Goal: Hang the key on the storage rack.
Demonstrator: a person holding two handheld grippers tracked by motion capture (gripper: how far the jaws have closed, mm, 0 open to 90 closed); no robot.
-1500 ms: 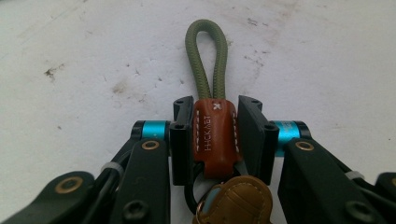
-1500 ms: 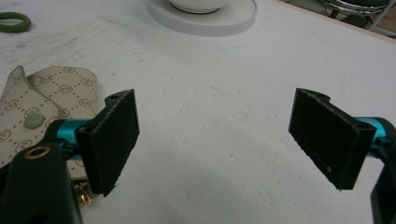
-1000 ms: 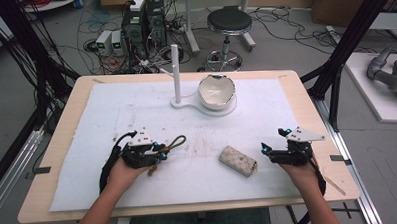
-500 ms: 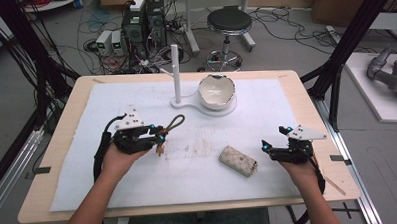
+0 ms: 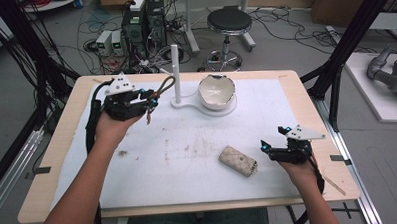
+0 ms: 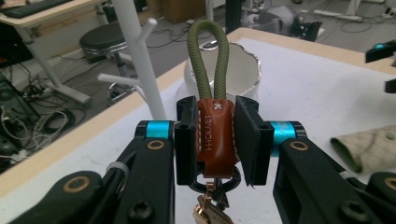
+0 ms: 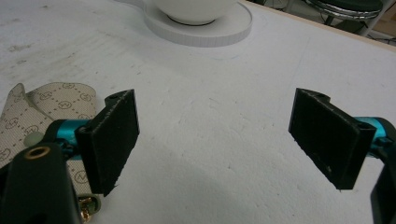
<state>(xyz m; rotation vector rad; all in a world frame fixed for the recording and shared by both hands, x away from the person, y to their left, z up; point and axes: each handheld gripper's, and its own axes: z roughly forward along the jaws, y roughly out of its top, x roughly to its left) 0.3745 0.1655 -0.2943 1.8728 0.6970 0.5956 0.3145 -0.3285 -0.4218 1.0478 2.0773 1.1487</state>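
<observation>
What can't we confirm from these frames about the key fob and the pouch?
- Keys under the key fob: in the left gripper view, cut off by the bottom edge below the ring; too small in the high view.
- Pouch: the right hand-held gripper hides part in its view, and the left edge cuts it.
- Bowl contents: not discernible in the high view; the fob's green loop hides the inside in the left gripper view.

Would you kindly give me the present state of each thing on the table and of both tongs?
Left tongs: shut on the keychain's brown leather tab, held above the table.
Keychain: clamped, green cord loop upward, ring and keys hanging below.
Right tongs: open, nothing between the pads, low over the mat.
White hook stand: upright, nothing hung on it.
White bowl: upright on the stand's round base.
Patterned pouch: lying flat on the mat.
</observation>
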